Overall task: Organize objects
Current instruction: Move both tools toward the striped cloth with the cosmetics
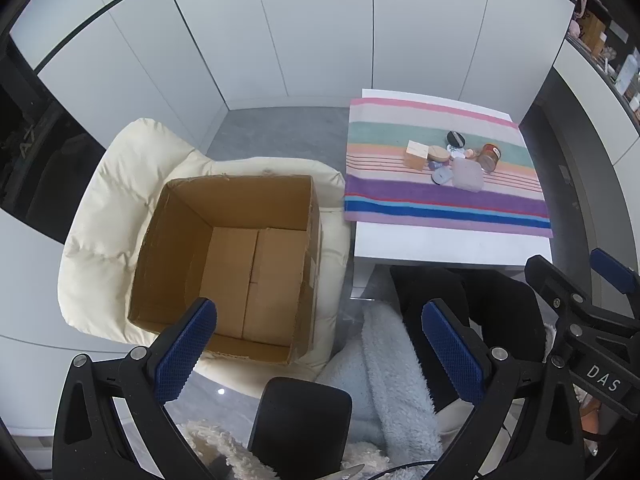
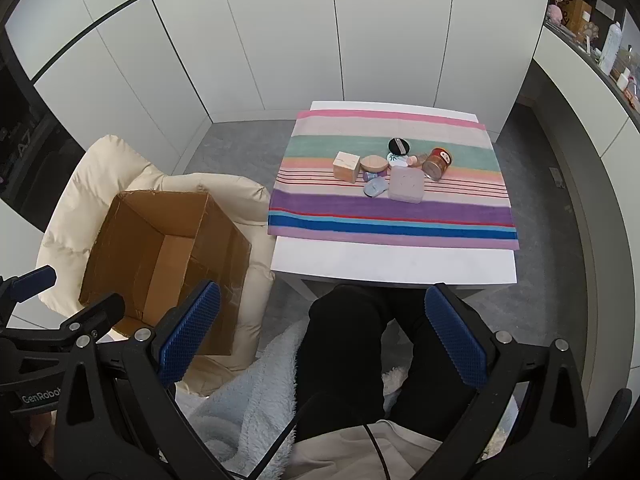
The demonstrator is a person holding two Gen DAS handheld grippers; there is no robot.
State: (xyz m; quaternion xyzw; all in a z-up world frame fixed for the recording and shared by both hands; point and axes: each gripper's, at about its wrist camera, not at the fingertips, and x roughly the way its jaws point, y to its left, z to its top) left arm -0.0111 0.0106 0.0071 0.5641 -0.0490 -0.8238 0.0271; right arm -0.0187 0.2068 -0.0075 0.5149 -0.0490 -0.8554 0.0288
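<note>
A cluster of small objects lies on a striped cloth (image 2: 392,216) on a white table (image 2: 392,260): a wooden cube (image 2: 346,166), an oval wooden lid (image 2: 374,163), a black round puff (image 2: 398,145), a brown jar (image 2: 437,164) on its side, a pale lilac square case (image 2: 406,184) and a small blue piece (image 2: 374,188). An empty open cardboard box (image 1: 228,264) sits on a cream cushioned chair (image 1: 100,208). My left gripper (image 1: 320,348) is open and empty above the box's near edge. My right gripper (image 2: 324,336) is open and empty, well short of the table.
The person's black-clad legs (image 2: 360,344) and a fluffy pale blue garment (image 2: 240,408) fill the foreground. White cabinet doors (image 2: 280,40) stand behind the table. A shelf with clutter (image 2: 600,40) runs along the right. The floor (image 2: 240,148) is grey.
</note>
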